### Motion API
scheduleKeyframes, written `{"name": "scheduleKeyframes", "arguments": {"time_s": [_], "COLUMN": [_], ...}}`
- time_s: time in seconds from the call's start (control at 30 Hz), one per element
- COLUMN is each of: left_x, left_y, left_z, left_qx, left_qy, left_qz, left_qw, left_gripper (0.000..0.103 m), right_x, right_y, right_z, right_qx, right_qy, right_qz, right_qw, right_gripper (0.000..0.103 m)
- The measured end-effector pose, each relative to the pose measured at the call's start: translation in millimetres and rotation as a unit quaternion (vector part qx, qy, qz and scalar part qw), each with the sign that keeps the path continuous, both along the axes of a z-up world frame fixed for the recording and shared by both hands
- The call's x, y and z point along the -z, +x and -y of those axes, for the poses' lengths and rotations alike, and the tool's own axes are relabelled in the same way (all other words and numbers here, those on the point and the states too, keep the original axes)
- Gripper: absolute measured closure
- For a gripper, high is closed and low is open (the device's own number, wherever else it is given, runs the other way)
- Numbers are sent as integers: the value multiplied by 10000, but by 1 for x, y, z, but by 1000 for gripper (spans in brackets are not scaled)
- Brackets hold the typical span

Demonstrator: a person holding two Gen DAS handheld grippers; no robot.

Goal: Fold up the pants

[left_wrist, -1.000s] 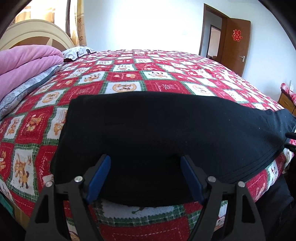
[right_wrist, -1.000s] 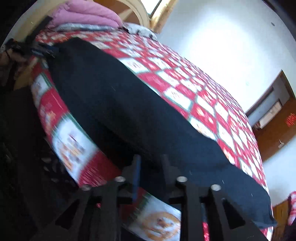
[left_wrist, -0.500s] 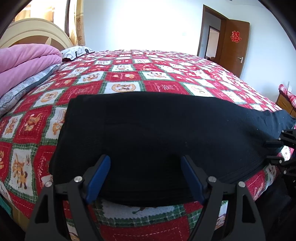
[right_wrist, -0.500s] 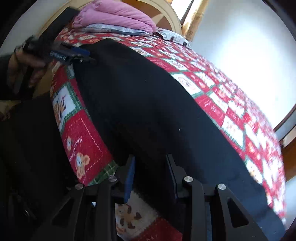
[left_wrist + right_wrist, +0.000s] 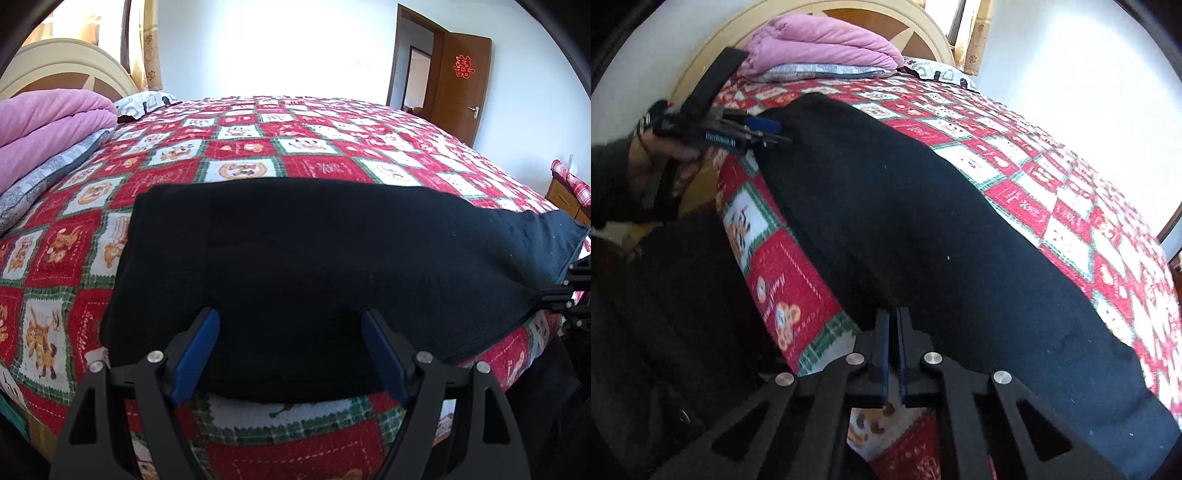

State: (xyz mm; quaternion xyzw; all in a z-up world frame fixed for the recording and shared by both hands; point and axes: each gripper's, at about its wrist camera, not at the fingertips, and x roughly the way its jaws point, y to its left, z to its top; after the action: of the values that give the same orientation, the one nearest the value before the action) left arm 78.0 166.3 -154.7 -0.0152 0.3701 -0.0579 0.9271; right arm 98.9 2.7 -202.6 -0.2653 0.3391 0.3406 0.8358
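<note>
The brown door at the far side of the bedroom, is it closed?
No, in the left wrist view the brown door with a red paper decoration stands swung open, and the doorway beside it shows another room.

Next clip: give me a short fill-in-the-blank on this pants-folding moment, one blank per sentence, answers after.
1. The pants lying across the bed are ____ in colour.
2. The left gripper has its jaws ____, one on each side of the fabric's near edge.
3. The right gripper has its jaws ____ at the edge of the pants.
4. The folded blanket by the headboard is ____.

Missing words: black; open; shut; pink
</note>
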Motion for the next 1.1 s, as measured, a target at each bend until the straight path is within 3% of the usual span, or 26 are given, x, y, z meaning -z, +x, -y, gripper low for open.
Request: {"name": "scheduleKeyframes", "arguments": {"time_s": [0.1,0.2,0.3,0.37,0.57,0.67,0.77,0.87,0.93,0.97,1.0,1.1], "left_x": [0,-6,-15,-24,-34,-31,-33,-39,-44,-45,-46,-46], "left_y": [-4,-8,-11,-13,-4,3,9,12,14,15,17,22], "left_z": [0,-1,8,18,67,98,124,158,184,192,205,229], "left_qx": [19,-73,-103,-26,504,719,950,1322,1671,1759,1934,2149], "left_qy": [-12,-78,118,112,-279,-184,-381,-426,-402,-407,-423,-425], "left_qz": [-25,-7,101,245,279,258,217,233,273,272,237,186], "left_qw": [10000,9999,9998,9996,9980,9969,9945,9900,9847,9832,9799,9755], "left_gripper": [21,21,21,21,13,13,13,13,13,13,13,13], "right_x": [17,14,8,9,-15,-34,-46,-60,-71,-75,-81,-93], "right_y": [1,-1,-6,-4,5,14,26,28,24,23,18,5], "right_z": [-3,-5,-4,-2,38,87,154,232,290,305,331,375], "right_qx": [81,102,49,92,919,1733,2795,3831,4577,4782,5108,5642], "right_qy": [-276,-264,-288,-309,45,560,1065,1662,2011,2072,2154,2261], "right_qz": [66,180,378,266,263,130,19,-40,32,50,131,369], "right_qw": [9996,9994,9989,9991,9954,9832,9542,9086,8661,8534,8321,7932], "right_gripper": [100,100,99,99,99,98,98,98,98,98,98,98]}}
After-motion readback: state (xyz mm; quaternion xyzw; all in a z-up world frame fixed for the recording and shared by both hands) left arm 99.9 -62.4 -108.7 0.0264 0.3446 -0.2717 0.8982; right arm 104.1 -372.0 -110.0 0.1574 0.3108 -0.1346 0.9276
